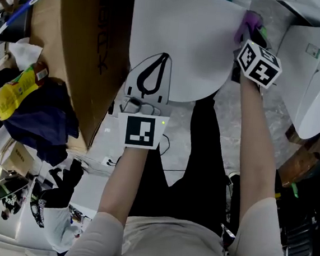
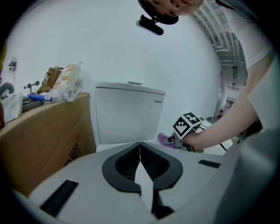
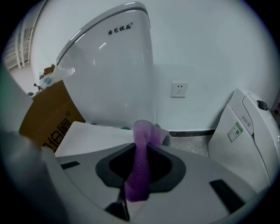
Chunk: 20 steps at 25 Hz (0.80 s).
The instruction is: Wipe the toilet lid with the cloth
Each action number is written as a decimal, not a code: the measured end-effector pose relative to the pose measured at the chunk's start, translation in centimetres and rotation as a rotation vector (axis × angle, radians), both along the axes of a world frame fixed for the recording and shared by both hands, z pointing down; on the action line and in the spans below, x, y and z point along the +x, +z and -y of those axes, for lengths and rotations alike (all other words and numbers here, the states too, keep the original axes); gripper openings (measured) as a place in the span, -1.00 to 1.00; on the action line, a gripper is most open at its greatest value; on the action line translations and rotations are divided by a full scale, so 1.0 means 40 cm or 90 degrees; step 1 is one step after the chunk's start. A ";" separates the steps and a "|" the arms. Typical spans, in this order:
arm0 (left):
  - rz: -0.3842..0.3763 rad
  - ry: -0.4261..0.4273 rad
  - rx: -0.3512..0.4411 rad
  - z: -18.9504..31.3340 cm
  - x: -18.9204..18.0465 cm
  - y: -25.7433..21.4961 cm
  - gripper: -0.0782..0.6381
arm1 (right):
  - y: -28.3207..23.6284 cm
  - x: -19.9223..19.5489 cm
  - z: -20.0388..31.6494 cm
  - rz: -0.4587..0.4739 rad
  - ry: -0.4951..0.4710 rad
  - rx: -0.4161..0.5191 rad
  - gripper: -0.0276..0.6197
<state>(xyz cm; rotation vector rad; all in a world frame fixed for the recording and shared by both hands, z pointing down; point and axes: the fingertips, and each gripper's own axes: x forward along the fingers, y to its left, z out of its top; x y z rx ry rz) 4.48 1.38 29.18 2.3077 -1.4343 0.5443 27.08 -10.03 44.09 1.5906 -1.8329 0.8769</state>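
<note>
The white toilet lid (image 1: 179, 42) lies closed in the upper middle of the head view, below the tank (image 2: 129, 113). My right gripper (image 1: 250, 22) is at the lid's right edge, shut on a purple cloth (image 3: 140, 162). The cloth runs up between the jaws and folds over their tips. From the left gripper view, the cloth (image 2: 164, 139) touches the lid (image 2: 109, 148) beside the marker cube. My left gripper (image 1: 164, 56) hovers over the lid's near left part. Its jaws are shut tip to tip with nothing between them.
A tall cardboard box (image 1: 77, 49) stands close against the toilet's left side, with clutter on top of it (image 2: 61, 83). Another white toilet-like unit (image 1: 317, 78) stands to the right on the grey floor. A wall socket (image 3: 178, 89) sits behind.
</note>
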 end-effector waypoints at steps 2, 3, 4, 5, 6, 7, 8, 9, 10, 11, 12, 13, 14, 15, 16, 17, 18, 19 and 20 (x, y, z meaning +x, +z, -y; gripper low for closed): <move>0.005 0.007 0.001 0.000 -0.002 0.004 -0.74 | 0.018 -0.001 0.011 -0.004 0.002 -0.008 -0.64; 0.003 0.005 0.000 0.000 -0.004 0.006 -0.74 | 0.023 -0.005 0.014 -0.005 0.000 -0.010 -0.64; -0.003 -0.002 -0.004 0.000 -0.006 0.010 -0.74 | 0.025 -0.008 0.017 -0.008 0.001 -0.010 -0.64; -0.010 -0.010 -0.009 0.001 -0.009 0.013 -0.74 | 0.022 -0.009 0.021 -0.009 0.006 -0.009 -0.64; -0.017 -0.016 -0.012 0.001 -0.012 0.016 -0.74 | 0.017 -0.009 0.024 -0.009 0.015 -0.007 -0.64; -0.021 -0.020 -0.012 0.002 -0.015 0.016 -0.74 | 0.012 -0.009 0.025 -0.008 0.024 -0.006 -0.64; -0.025 -0.022 -0.013 0.001 -0.017 0.016 -0.74 | 0.011 -0.010 0.025 -0.007 0.032 -0.007 -0.64; -0.027 -0.022 -0.014 0.000 -0.020 0.016 -0.74 | 0.010 -0.013 0.025 -0.007 0.036 -0.009 -0.65; -0.027 -0.021 -0.015 -0.002 -0.022 0.015 -0.74 | 0.010 -0.019 0.025 -0.006 0.039 -0.011 -0.65; -0.023 -0.016 -0.014 -0.003 -0.025 0.013 -0.74 | 0.010 -0.027 0.026 -0.005 0.041 -0.013 -0.64; -0.016 -0.008 -0.010 -0.003 -0.029 0.010 -0.74 | 0.009 -0.038 0.028 -0.003 0.041 -0.014 -0.65; -0.009 0.000 -0.006 -0.004 -0.032 0.006 -0.74 | 0.007 -0.051 0.029 -0.003 0.039 -0.014 -0.65; -0.008 0.003 -0.004 -0.006 -0.037 0.003 -0.74 | 0.006 -0.066 0.030 -0.005 0.035 -0.014 -0.64; -0.012 0.001 -0.005 -0.008 -0.043 0.000 -0.74 | 0.004 -0.084 0.031 -0.006 0.030 -0.014 -0.65; -0.016 -0.002 -0.005 -0.010 -0.050 -0.003 -0.74 | 0.003 -0.103 0.032 -0.006 0.026 -0.013 -0.64; -0.017 -0.002 -0.005 -0.013 -0.058 -0.006 -0.74 | 0.003 -0.124 0.033 -0.006 0.023 -0.013 -0.64; -0.015 0.000 -0.004 -0.016 -0.066 -0.009 -0.74 | 0.002 -0.145 0.035 -0.004 0.021 -0.013 -0.64; -0.008 0.004 -0.003 -0.019 -0.073 -0.012 -0.74 | 0.001 -0.166 0.037 -0.002 0.019 -0.013 -0.64; 0.000 0.008 0.001 -0.022 -0.080 -0.016 -0.74 | 0.001 -0.186 0.039 0.000 0.016 -0.014 -0.64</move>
